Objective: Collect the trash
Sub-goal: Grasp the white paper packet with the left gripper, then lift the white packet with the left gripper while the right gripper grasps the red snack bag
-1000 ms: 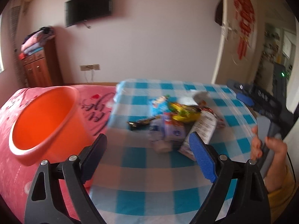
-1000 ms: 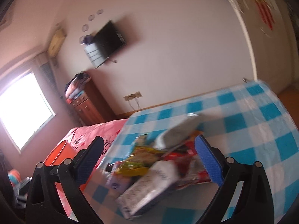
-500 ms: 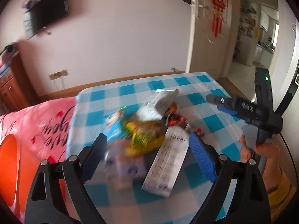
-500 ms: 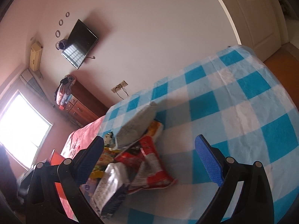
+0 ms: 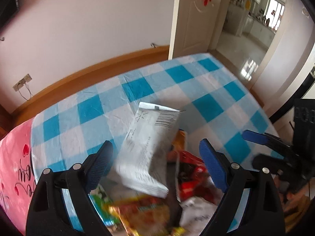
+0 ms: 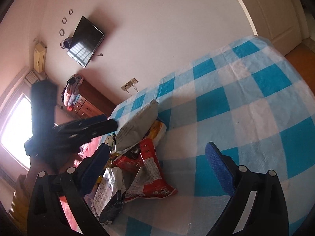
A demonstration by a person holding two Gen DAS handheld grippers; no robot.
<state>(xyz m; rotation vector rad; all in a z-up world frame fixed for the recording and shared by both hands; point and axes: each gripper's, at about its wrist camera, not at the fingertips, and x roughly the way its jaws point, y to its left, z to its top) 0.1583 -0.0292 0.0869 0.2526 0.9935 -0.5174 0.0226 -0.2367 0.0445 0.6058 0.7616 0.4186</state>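
Observation:
A heap of snack wrappers lies on the blue-and-white checked tablecloth [image 5: 177,74]. A silver-white wrapper [image 5: 149,147] stands tilted on top, with a red wrapper [image 5: 189,169] and a blurred yellow one [image 5: 141,212] beneath. My left gripper [image 5: 156,167] hovers open just above the heap, its fingers either side of the silver wrapper without pressing it. My right gripper [image 6: 158,167] is open too, over the red wrapper [image 6: 149,177] and beside a white-and-black packet [image 6: 108,194]. Each gripper shows in the other's view: the right gripper [image 5: 259,149] and the left gripper [image 6: 110,124].
A pink bed cover [image 5: 13,167] borders the cloth on the left. Behind it are a wooden dresser [image 6: 88,102] and a wall-mounted TV [image 6: 85,41]. An open door [image 5: 191,19] leads to a hallway on the right. The cloth's far half holds nothing.
My left gripper swung right, away from the orange bucket, and dropped over the wrapper heap; the bucket left its view. My right gripper sank and rolled toward the heap, then held still. Both stayed open.

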